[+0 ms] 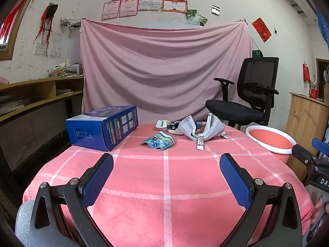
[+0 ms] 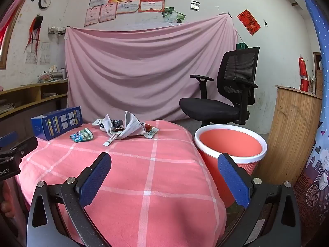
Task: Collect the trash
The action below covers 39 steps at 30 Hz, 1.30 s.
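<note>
From the left wrist, the left gripper (image 1: 166, 177) hangs over the pink checked tablecloth (image 1: 144, 177) with its blue fingers (image 1: 98, 179) spread wide and nothing between them. The trash lies at the far side of the table — a green wrapper (image 1: 158, 143), a crumpled newspaper (image 1: 202, 128) and a small white sachet (image 1: 200, 142) — beside a blue box (image 1: 102, 126).

From the right wrist, the right gripper (image 2: 164, 177) is also wide and empty. A red bin (image 2: 230, 146) stands just beside the table's right edge — the trash is well ahead, left of centre.
</note>
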Tool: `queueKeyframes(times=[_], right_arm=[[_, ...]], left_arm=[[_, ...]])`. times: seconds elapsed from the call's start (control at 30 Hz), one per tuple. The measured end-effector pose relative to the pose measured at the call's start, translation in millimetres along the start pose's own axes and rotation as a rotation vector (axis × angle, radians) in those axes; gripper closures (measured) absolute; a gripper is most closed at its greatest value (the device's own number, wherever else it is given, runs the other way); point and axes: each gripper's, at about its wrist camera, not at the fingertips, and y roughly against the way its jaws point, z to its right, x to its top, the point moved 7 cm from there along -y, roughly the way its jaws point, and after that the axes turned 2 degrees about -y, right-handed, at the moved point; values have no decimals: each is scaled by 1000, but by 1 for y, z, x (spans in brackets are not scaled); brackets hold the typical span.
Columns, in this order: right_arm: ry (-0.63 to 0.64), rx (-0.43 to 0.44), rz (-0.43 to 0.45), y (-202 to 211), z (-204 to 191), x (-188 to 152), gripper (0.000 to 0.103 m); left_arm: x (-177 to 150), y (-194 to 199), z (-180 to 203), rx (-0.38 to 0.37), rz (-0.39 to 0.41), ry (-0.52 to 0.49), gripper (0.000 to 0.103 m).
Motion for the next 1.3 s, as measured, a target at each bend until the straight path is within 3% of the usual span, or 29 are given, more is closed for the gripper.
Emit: queueKeyframes(times=[1.3], right_arm=[[-9, 1, -3, 0, 2, -1, 0]], left_arm=[[0, 0, 0, -3, -3, 2, 2]])
